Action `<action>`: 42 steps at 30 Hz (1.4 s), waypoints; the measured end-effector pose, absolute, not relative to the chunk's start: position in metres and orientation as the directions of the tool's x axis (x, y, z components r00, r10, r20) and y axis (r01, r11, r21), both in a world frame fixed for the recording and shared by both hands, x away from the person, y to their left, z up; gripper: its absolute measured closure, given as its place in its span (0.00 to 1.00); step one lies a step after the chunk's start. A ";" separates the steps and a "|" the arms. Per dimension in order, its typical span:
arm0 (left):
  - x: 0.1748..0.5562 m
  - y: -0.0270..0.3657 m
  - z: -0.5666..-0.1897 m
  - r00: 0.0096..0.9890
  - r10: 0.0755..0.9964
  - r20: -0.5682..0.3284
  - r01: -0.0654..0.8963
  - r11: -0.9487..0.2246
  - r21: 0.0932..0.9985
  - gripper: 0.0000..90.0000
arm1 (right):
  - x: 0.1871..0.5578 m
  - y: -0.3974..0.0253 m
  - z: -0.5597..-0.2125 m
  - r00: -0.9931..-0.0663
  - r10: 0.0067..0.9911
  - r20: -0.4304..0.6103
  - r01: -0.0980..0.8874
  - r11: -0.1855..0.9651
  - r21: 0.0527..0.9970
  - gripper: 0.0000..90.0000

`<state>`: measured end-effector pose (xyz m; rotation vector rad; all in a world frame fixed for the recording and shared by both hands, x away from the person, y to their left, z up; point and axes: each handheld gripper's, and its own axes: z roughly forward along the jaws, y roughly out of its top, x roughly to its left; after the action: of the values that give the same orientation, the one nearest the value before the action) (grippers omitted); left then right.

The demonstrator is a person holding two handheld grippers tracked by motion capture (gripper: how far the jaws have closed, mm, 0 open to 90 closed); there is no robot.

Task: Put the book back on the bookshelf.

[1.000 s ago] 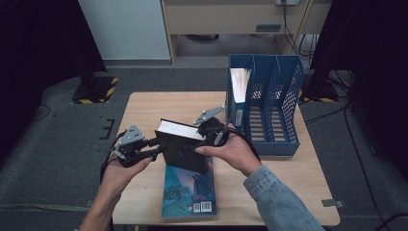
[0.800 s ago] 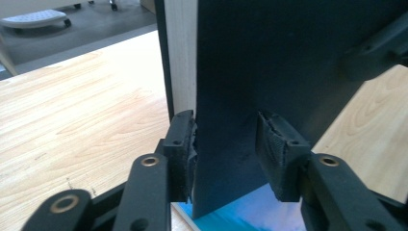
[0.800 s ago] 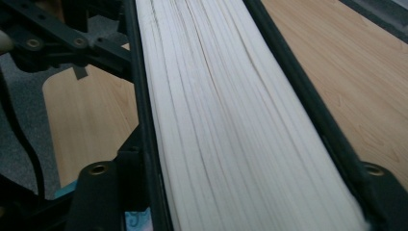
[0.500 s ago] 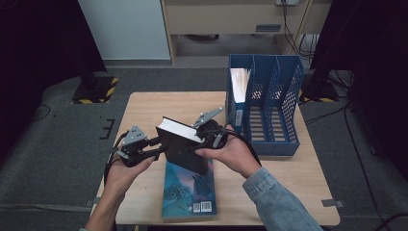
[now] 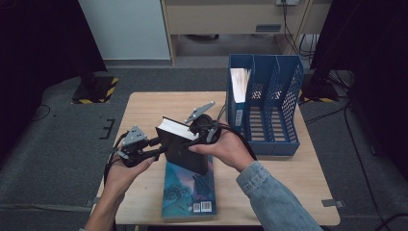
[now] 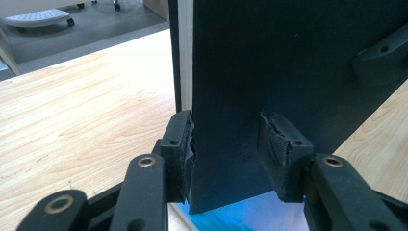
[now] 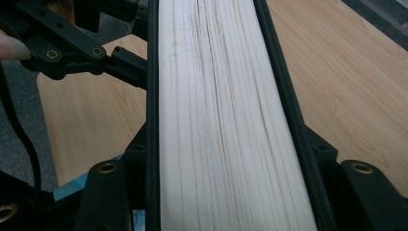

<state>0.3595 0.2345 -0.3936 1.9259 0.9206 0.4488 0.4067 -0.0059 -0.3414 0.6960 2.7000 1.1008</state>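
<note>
Grey carpet surrounds the wooden desk (image 5: 144, 110), with a pale cabinet and dark curtains behind it. Above the desk's middle I hold a black book (image 5: 183, 147), tilted and lifted clear of a blue-covered book (image 5: 190, 192) that lies flat at the near edge. My left gripper (image 5: 156, 147) meets the black book from the left; in the left gripper view (image 6: 226, 144) its jaws are closed on the lower corner of the dark cover, pads pressed to both faces. My right gripper (image 5: 202, 137) comes from the right; in the right gripper view (image 7: 226, 192) its jaws are clamped across the book's thickness, the pale page block between them. A blue file rack (image 5: 269, 108) stands at the desk's far right corner, with papers in its leftmost slot.
</note>
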 end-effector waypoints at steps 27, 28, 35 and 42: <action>0.373 0.300 -0.501 0.437 0.897 -0.072 0.691 -0.283 0.665 0.18 | 0.434 -0.023 -0.342 -0.795 0.567 0.213 0.537 0.496 0.683 0.58; 0.375 0.303 -0.506 0.433 0.897 -0.086 0.707 -0.279 0.649 0.16 | 0.437 -0.024 -0.342 -0.778 0.582 0.236 0.561 0.474 0.678 0.58; 0.378 0.303 -0.520 0.421 0.906 -0.042 0.743 -0.317 0.590 0.04 | 0.441 -0.028 -0.342 -0.744 0.606 0.282 0.607 0.434 0.666 0.58; 0.377 0.300 -0.524 0.445 0.896 -0.016 0.727 -0.351 0.590 0.03 | 0.436 -0.031 -0.338 -0.743 0.612 0.269 0.603 0.439 0.667 0.59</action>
<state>0.3769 0.3003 -0.5243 2.1763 1.3568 0.4242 0.4361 -0.0305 -0.3375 1.1207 2.6542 1.2217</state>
